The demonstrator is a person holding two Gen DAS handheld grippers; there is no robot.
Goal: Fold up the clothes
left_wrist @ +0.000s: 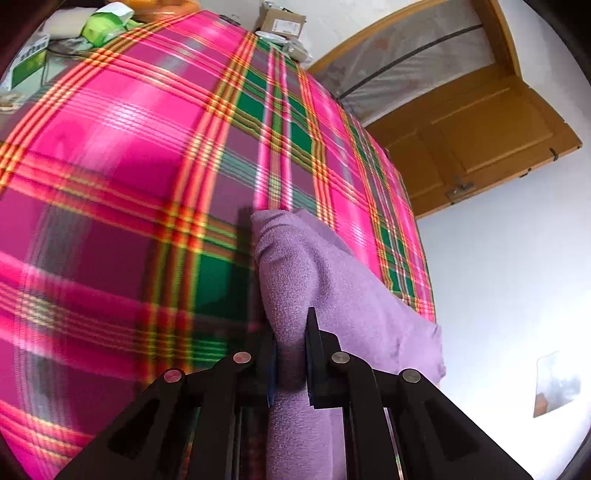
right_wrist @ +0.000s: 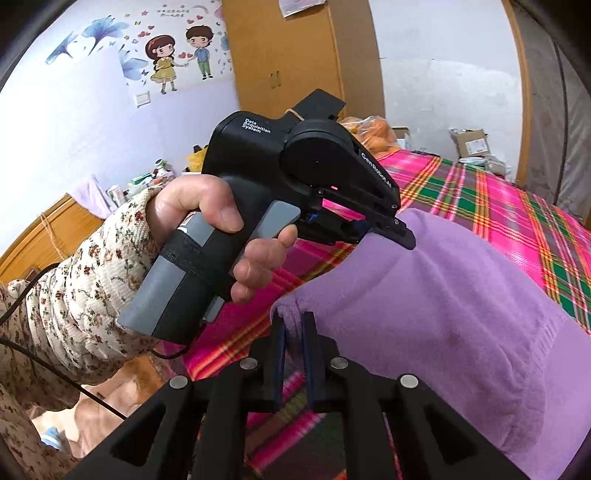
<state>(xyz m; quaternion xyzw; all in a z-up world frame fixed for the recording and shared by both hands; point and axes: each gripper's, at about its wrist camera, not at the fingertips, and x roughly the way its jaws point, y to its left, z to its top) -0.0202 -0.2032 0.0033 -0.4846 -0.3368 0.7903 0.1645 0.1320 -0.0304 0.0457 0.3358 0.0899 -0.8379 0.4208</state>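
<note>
Left gripper (left_wrist: 290, 354) is clamped on a fold of the purple garment (right_wrist: 443, 295). Right gripper (right_wrist: 293, 332) pinches its edge (narrow gap). Garment is held above the plaid bed cover (left_wrist: 129, 184).

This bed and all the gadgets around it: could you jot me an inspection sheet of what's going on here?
Surface: bed with pink and green plaid sheet.
Job's things: purple fleece garment, lifted off the sheet.
Clutter: cardboard box, green packets, bag of oranges at the far end.
Grippers: left gripper shut on the garment; right gripper pinching its edge.
Cables: black cable trailing below the floral sleeve.
Surroundings: wooden door, wardrobe, cartoon wall sticker.
</note>
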